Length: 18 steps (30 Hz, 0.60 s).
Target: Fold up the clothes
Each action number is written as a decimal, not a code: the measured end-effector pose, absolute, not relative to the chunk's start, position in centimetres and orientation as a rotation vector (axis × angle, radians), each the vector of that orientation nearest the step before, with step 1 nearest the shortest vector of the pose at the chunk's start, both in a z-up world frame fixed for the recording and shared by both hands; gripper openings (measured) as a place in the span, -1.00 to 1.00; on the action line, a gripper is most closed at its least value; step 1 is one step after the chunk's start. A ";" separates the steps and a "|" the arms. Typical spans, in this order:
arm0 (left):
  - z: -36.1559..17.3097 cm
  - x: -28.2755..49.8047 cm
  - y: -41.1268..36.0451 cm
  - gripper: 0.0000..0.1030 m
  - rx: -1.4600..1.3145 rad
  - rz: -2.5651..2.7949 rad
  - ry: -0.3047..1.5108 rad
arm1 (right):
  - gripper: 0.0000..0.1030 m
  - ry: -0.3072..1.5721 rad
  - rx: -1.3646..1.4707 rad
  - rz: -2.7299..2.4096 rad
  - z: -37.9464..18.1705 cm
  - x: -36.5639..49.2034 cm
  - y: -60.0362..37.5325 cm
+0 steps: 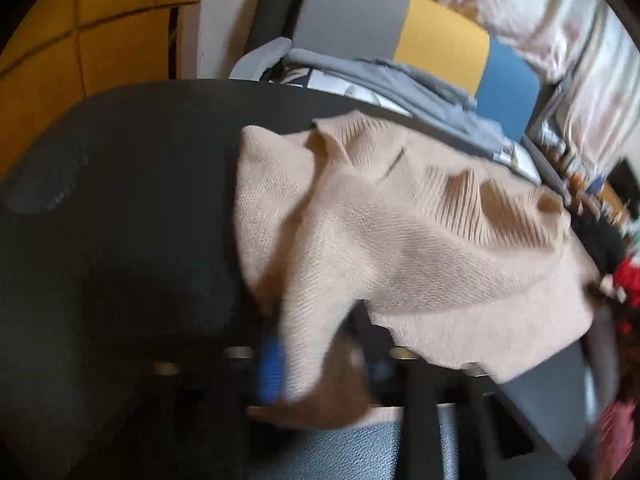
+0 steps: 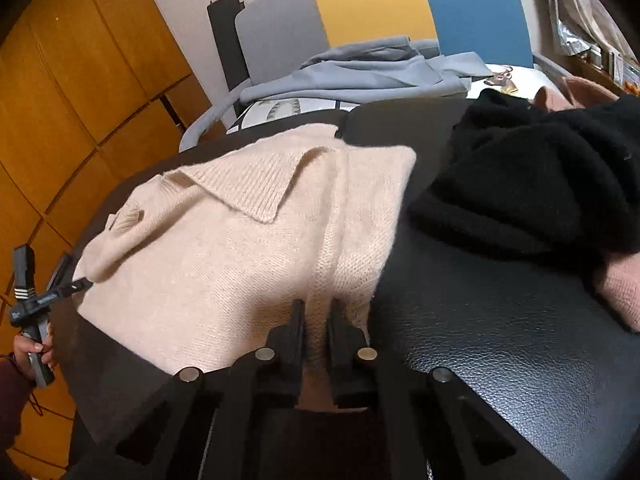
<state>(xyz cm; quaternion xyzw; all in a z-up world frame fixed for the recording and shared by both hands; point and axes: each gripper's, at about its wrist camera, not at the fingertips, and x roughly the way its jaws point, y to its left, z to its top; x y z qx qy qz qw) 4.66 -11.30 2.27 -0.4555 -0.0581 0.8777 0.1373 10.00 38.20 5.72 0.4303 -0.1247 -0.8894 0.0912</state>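
A beige knit sweater [image 1: 400, 240] [image 2: 240, 248] with a ribbed collar lies spread on the black leather-topped table [image 2: 480, 340]. In the blurred left wrist view, a raised strip of it runs between the fingers of my left gripper [image 1: 316, 368] and fills the gap beside the blue pad [image 1: 272, 368]. The right wrist view shows that gripper [image 2: 74, 276] at the sweater's left edge, held by a hand [image 2: 28, 350]. My right gripper [image 2: 318, 314] is shut on a pinched fold at the sweater's near edge.
A black garment [image 2: 520, 168] is heaped on the table's right, with a pink one [image 2: 620, 288] beside it. Behind the table, a grey garment [image 2: 360, 72] lies on a grey, yellow and blue chair [image 2: 372, 0]. Wooden cabinets [image 2: 80, 80] stand at left.
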 end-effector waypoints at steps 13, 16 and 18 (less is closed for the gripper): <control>1.4 9.0 -14.4 -0.87 -1.295 2.487 -0.173 | -0.95 -0.452 1.298 -2.588 6.2 15.8 39.5; 1.9 9.4 -14.7 -0.81 -1.292 2.485 -0.179 | -0.86 -0.425 1.361 -2.584 5.6 15.8 39.5; 2.9 9.3 -15.4 -0.69 -1.276 2.511 -0.215 | -0.50 -0.399 1.299 -2.649 7.1 16.2 39.4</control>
